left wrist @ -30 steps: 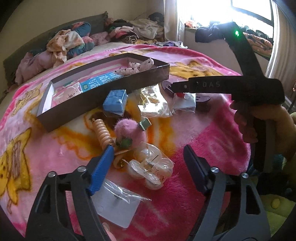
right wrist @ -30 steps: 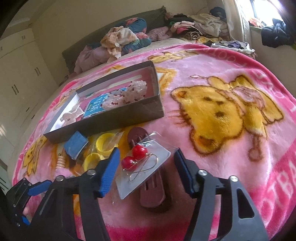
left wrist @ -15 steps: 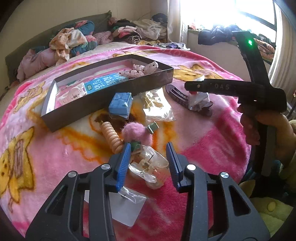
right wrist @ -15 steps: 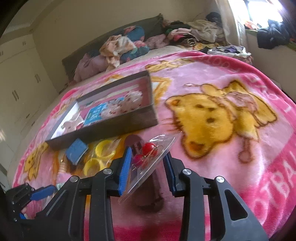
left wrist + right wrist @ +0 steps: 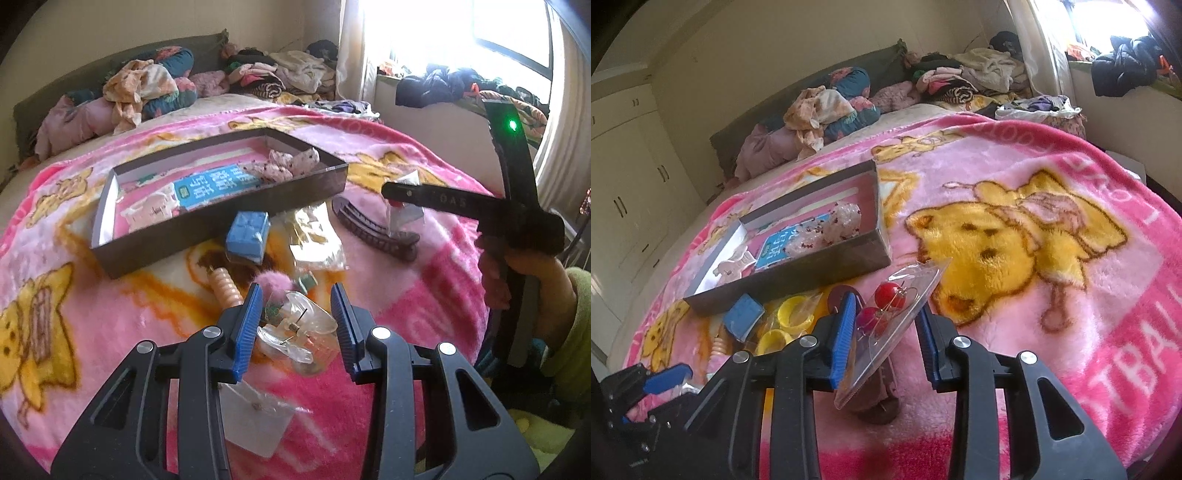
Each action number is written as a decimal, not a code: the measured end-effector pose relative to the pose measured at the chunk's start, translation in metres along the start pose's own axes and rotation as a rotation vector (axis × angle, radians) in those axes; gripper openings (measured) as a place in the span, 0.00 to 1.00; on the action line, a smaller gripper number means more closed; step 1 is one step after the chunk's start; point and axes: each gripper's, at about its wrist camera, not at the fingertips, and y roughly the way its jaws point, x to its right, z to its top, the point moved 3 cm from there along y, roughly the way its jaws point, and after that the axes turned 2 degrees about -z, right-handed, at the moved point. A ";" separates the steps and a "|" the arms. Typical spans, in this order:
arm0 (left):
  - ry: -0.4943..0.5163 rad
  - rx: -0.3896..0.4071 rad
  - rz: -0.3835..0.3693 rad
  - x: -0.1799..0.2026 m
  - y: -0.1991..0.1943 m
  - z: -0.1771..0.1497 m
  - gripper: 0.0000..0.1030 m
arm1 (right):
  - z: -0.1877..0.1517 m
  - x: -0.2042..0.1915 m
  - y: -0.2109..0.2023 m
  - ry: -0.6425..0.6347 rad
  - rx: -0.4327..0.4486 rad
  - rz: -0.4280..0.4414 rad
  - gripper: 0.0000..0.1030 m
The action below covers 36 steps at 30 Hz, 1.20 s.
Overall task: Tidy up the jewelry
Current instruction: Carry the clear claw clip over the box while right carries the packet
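My left gripper (image 5: 296, 295) is shut on a clear plastic claw clip (image 5: 314, 322) and holds it just above the pink blanket (image 5: 406, 306). My right gripper (image 5: 886, 312) is shut on a clear packet of red ball earrings (image 5: 892, 295), tilted on edge and raised off the blanket. In the left wrist view that right gripper (image 5: 397, 192) hangs to the right of a dark shallow box (image 5: 221, 225) with the packet (image 5: 406, 216) below it. The box (image 5: 820, 267) holds a blue card and pale hair pieces.
Loose on the blanket lie a small blue box (image 5: 247, 232), a bag of yellow rings (image 5: 792, 314), a brown hair clip (image 5: 373, 229), a peach spiral tie (image 5: 225, 288), a pink pompom (image 5: 275, 280) and a white card packet (image 5: 255, 421). Clothes (image 5: 147, 88) are piled behind.
Both grippers closed from wide open. The left one took hold of the clear claw clip, the right one the earring packet, and each item has come up off the blanket.
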 end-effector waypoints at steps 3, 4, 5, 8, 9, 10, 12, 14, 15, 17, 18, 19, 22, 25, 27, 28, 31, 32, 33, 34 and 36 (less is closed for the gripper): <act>-0.009 0.022 0.008 -0.004 -0.001 0.009 0.29 | 0.002 -0.002 -0.004 -0.002 0.009 0.009 0.29; -0.012 0.028 0.010 -0.006 -0.001 0.012 0.29 | 0.003 -0.003 -0.004 -0.004 0.012 0.011 0.29; -0.015 0.036 0.014 -0.008 -0.001 0.017 0.29 | 0.004 -0.004 -0.006 -0.005 0.015 0.013 0.29; -0.024 0.057 0.025 -0.014 0.000 0.028 0.29 | 0.007 -0.006 -0.008 -0.008 0.021 0.027 0.28; -0.027 0.063 0.029 -0.015 0.000 0.030 0.29 | 0.008 -0.008 -0.008 -0.010 0.023 0.031 0.28; -0.031 0.069 0.034 -0.018 0.001 0.033 0.29 | 0.009 -0.009 -0.009 -0.011 0.024 0.034 0.28; -0.043 0.081 0.040 -0.023 0.002 0.039 0.29 | 0.011 -0.011 -0.010 -0.018 0.027 0.045 0.28; -0.053 0.091 0.050 -0.029 0.004 0.044 0.29 | 0.014 -0.015 -0.011 -0.028 0.030 0.053 0.27; -0.058 0.095 0.053 -0.033 0.004 0.047 0.29 | 0.015 -0.018 -0.012 -0.034 0.031 0.058 0.27; -0.071 0.106 0.058 -0.039 0.005 0.052 0.29 | 0.018 -0.022 -0.012 -0.044 0.034 0.068 0.27; -0.076 0.112 0.064 -0.042 0.006 0.055 0.29 | 0.020 -0.024 -0.011 -0.050 0.036 0.072 0.24; -0.083 0.116 0.070 -0.046 0.007 0.058 0.29 | 0.022 -0.027 -0.010 -0.056 0.035 0.077 0.24; -0.102 0.129 0.081 -0.057 0.009 0.067 0.29 | 0.027 -0.033 -0.008 -0.072 0.039 0.083 0.23; -0.107 0.142 0.099 -0.065 0.012 0.075 0.29 | 0.035 -0.038 -0.004 -0.083 0.042 0.094 0.22; -0.107 0.146 0.108 -0.069 0.014 0.079 0.29 | 0.039 -0.041 -0.002 -0.088 0.047 0.096 0.22; -0.108 0.149 0.113 -0.072 0.015 0.081 0.29 | 0.042 -0.042 -0.001 -0.090 0.049 0.099 0.22; -0.112 0.154 0.123 -0.079 0.020 0.089 0.29 | 0.050 -0.046 0.003 -0.097 0.054 0.100 0.22; -0.113 0.156 0.125 -0.082 0.022 0.092 0.29 | 0.051 -0.047 0.004 -0.098 0.055 0.100 0.22; -0.113 0.157 0.127 -0.083 0.024 0.094 0.29 | 0.054 -0.049 0.005 -0.101 0.058 0.100 0.22; -0.113 0.156 0.130 -0.084 0.026 0.096 0.29 | 0.057 -0.050 0.006 -0.104 0.060 0.100 0.22; -0.123 0.154 0.128 -0.086 0.031 0.098 0.29 | 0.062 -0.051 0.009 -0.109 0.061 0.100 0.22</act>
